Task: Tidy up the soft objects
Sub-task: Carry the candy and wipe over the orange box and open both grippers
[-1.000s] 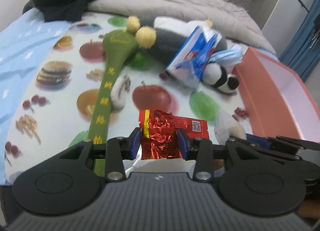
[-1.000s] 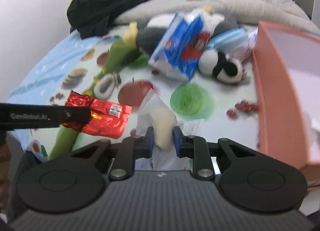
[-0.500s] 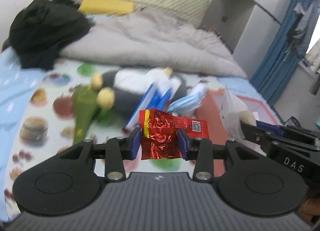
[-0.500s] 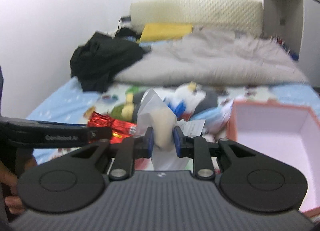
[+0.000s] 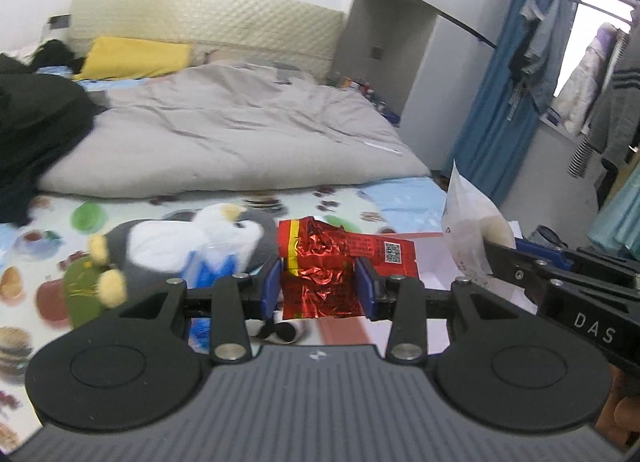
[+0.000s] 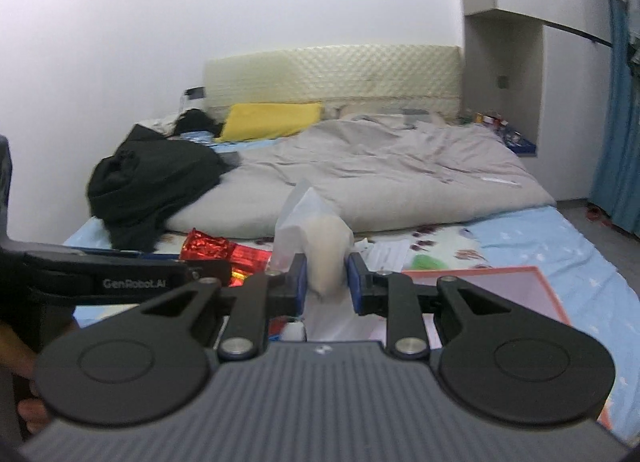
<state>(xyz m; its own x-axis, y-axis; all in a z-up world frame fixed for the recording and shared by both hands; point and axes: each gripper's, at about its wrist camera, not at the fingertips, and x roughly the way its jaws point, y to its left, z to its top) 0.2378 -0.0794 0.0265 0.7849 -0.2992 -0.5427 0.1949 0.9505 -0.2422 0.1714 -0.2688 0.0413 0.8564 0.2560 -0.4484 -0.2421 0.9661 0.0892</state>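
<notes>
My left gripper (image 5: 318,288) is shut on a crinkled red foil packet (image 5: 320,278) and holds it in the air above the bed. My right gripper (image 6: 326,278) is shut on a clear bag with a pale bun inside (image 6: 320,246), also lifted; the bag shows in the left wrist view (image 5: 472,230) at the right. The red packet shows in the right wrist view (image 6: 216,254) at the left. A pink box (image 6: 520,286) lies below the right gripper. A grey and white penguin plush (image 5: 180,238) and a green plush (image 5: 84,294) lie on the patterned sheet.
A grey duvet (image 5: 224,142) covers the middle of the bed. Black clothes (image 6: 152,182) are piled at the left. A yellow pillow (image 6: 272,122) lies by the headboard. A blue tissue pack (image 5: 208,270) sits by the penguin. Blue curtains (image 5: 496,110) hang at the right.
Both grippers have risen and tilted up from the sheet, each still holding its item. The views now show the far bed and walls instead of the sheet close up.
</notes>
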